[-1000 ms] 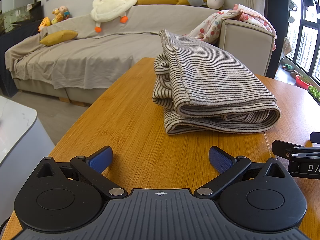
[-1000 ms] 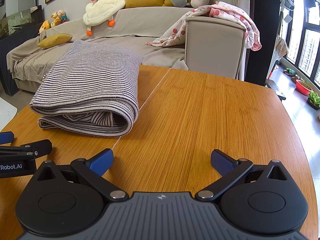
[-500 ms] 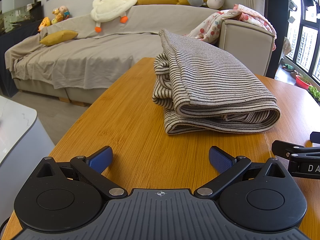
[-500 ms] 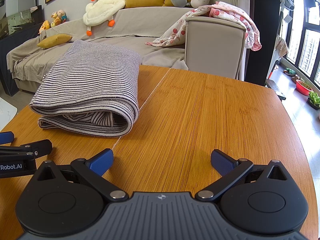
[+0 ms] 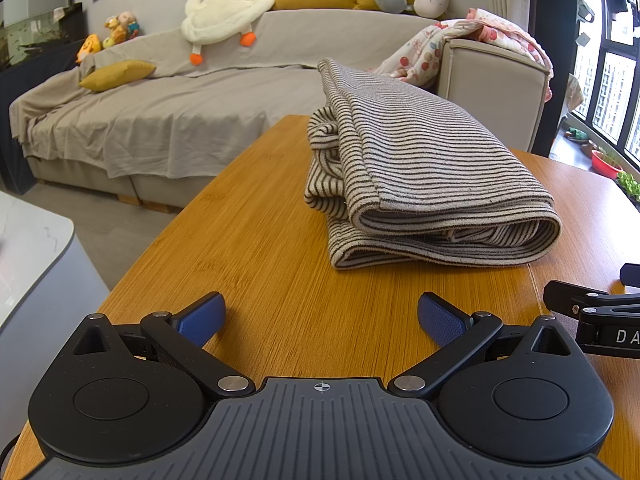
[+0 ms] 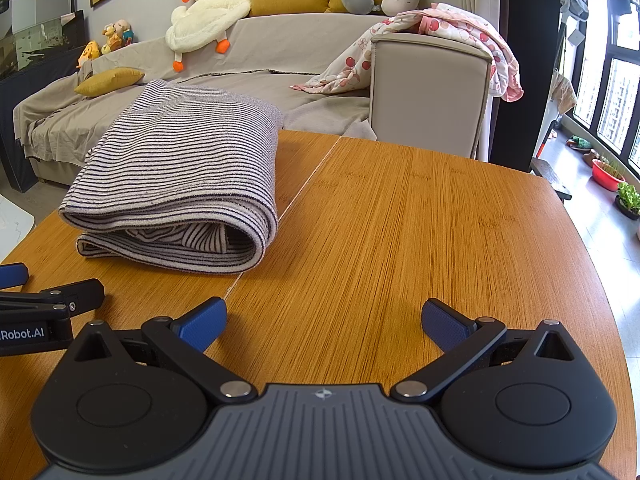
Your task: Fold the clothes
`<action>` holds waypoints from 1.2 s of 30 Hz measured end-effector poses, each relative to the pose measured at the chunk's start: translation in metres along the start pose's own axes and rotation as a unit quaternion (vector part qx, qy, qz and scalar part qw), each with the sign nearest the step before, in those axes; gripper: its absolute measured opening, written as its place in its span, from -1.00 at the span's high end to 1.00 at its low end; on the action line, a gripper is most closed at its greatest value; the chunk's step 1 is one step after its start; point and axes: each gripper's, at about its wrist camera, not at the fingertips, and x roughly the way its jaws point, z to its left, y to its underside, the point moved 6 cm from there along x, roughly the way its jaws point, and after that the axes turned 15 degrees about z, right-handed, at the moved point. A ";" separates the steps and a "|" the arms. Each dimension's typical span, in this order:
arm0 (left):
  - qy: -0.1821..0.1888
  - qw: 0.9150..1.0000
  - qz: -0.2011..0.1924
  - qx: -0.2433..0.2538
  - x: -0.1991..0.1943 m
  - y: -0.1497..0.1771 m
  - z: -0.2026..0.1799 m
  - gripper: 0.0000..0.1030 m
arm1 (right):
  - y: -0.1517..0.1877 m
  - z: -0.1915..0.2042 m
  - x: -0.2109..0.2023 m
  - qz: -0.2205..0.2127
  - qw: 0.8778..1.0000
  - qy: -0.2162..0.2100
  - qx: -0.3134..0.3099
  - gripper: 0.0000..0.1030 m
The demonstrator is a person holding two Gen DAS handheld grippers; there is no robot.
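A striped cream-and-dark garment [image 5: 420,168] lies folded in a thick bundle on the wooden table [image 5: 260,248]. It also shows in the right wrist view [image 6: 180,176], left of the table's seam. My left gripper [image 5: 322,316] is open and empty, low over the table in front of the bundle. My right gripper [image 6: 324,320] is open and empty, to the right of the bundle. Neither touches the cloth. Part of the right gripper shows at the right edge of the left wrist view [image 5: 600,320]; part of the left gripper shows at the left edge of the right wrist view [image 6: 48,308].
A grey covered sofa [image 5: 160,120] with a plush duck [image 5: 224,0] and cushions stands beyond the table. A beige armchair [image 6: 432,92] draped with a floral blanket [image 6: 460,28] stands at the far edge. A white counter [image 5: 28,248] is at the left.
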 end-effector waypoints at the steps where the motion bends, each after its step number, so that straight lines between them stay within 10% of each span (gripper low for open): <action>1: 0.000 1.000 0.000 0.000 0.000 0.000 0.000 -1.00 | 0.000 0.000 0.000 0.000 1.000 0.000 0.000 -1.00; 36: 0.017 1.000 -0.001 0.020 0.000 0.000 0.003 -1.00 | 0.000 -0.001 0.000 0.000 1.000 0.000 0.000 -1.00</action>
